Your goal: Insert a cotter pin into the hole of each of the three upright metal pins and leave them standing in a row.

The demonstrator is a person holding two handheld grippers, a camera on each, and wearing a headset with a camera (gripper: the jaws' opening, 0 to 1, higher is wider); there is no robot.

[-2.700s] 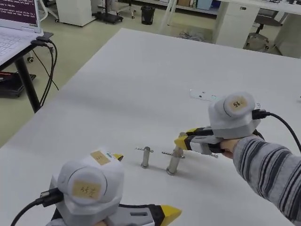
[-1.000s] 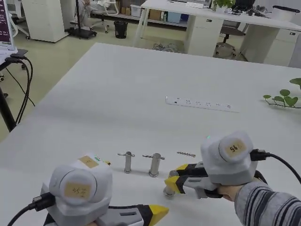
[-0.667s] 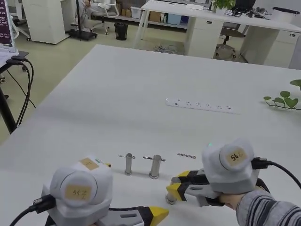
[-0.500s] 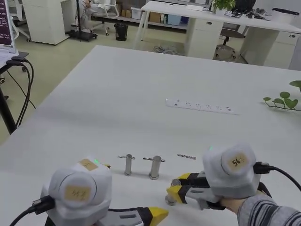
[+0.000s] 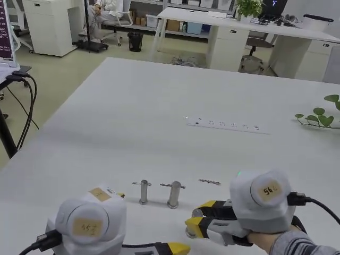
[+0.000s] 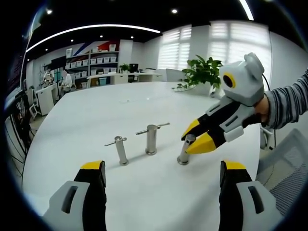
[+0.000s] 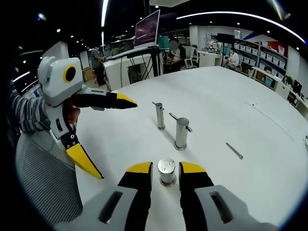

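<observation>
Head view: right gripper [image 5: 190, 224] has pulled the third pin [image 5: 197, 212] out of the row, toward me. The left pin [image 5: 142, 191] and middle pin [image 5: 173, 194] stand, cotters already through. The loose cotter pin [image 5: 209, 181] lies on the bench [image 5: 159, 117] just beyond.
Left gripper view: left gripper [image 6: 161, 166] wide, empty.
Right gripper view: jaws narrow, clamped on the third pin. Two done; I judge the last insertion is next.

Head view: high above near edge of table [image 5: 159, 106], faces forward and down, office [image 5: 212, 32] far beyond. Left gripper view: low over table at near left, faces right and far, metal pins [image 6: 151, 139] at middle distance. Right gripper view: low at near right, faces left, nearest pin [image 7: 167, 172] close between own jaws. All three views share metal pins and table.
</observation>
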